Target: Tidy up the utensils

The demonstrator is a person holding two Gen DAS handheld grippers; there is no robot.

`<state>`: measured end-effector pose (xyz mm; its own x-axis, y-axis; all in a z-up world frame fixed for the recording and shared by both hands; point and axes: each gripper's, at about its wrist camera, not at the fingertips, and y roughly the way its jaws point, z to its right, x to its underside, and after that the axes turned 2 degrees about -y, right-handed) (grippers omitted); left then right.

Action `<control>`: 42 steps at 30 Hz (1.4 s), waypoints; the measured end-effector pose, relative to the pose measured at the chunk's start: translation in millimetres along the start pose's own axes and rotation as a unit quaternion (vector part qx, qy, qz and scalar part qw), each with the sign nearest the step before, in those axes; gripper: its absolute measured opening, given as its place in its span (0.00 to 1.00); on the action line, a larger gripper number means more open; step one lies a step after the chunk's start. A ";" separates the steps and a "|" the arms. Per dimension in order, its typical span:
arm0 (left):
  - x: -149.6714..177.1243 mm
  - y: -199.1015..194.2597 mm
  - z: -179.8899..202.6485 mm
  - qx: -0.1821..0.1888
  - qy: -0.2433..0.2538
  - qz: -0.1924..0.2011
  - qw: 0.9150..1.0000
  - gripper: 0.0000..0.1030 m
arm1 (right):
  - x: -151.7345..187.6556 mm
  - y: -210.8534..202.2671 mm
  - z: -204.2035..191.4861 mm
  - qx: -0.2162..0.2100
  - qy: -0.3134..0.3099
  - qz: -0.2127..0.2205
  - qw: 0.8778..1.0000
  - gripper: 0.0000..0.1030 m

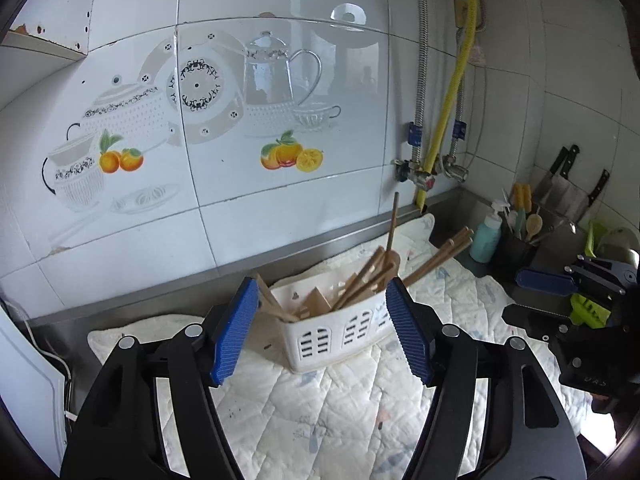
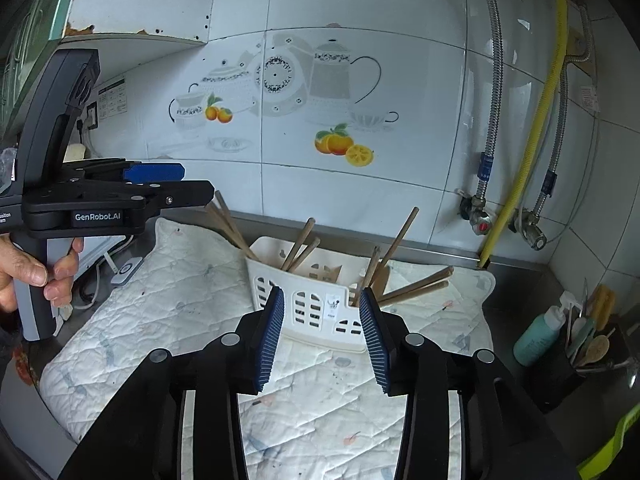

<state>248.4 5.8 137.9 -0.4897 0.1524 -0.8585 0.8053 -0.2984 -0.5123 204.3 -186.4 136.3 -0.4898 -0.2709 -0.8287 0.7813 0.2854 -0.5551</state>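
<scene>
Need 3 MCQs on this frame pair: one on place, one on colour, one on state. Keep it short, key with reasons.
1. Where does the white utensil basket stand?
A. on the quilted mat
B. in a sink
C. on a wall shelf

2. What colour is the hose running down the tiled wall between the two braided metal ones?
A. red
B. yellow
C. black

3. How are the claws, left claw and right claw?
A. both clamped on chopsticks
B. left holds the basket
C. both open, holding nothing

Key:
1 A, the basket's base rests on the pale quilted mat on the counter.
2 B, the plain hose is bright yellow.
3 C, each wrist view shows a gap between the blue pads with nothing pressed between them; the wooden chopsticks sit in the basket.
</scene>
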 end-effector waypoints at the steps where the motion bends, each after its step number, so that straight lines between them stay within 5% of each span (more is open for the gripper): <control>1: 7.8 -5.2 1.8 -0.004 0.002 0.000 1.000 0.70 | 5.4 -3.2 -3.8 0.000 0.000 -0.001 1.000 0.46; 11: 82.4 -38.5 15.1 -0.009 0.022 -0.018 1.000 0.94 | 62.6 -19.5 -30.2 -0.010 0.026 -0.035 0.999 0.57; 31: 154.0 -69.2 21.8 -0.056 0.013 -0.008 0.998 0.95 | 106.9 -41.5 -43.2 0.003 0.053 -0.042 0.998 0.82; 42: 167.0 -78.1 19.7 -0.058 -0.023 -0.013 0.998 0.95 | 114.4 -43.7 -48.9 0.032 0.044 -0.041 0.998 0.85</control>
<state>97.2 36.0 35.0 -0.5232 0.1147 -0.8444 0.8245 -0.1825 -0.5357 95.3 -184.9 62.3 -0.5834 -0.2082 -0.7851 0.7587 0.2052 -0.6182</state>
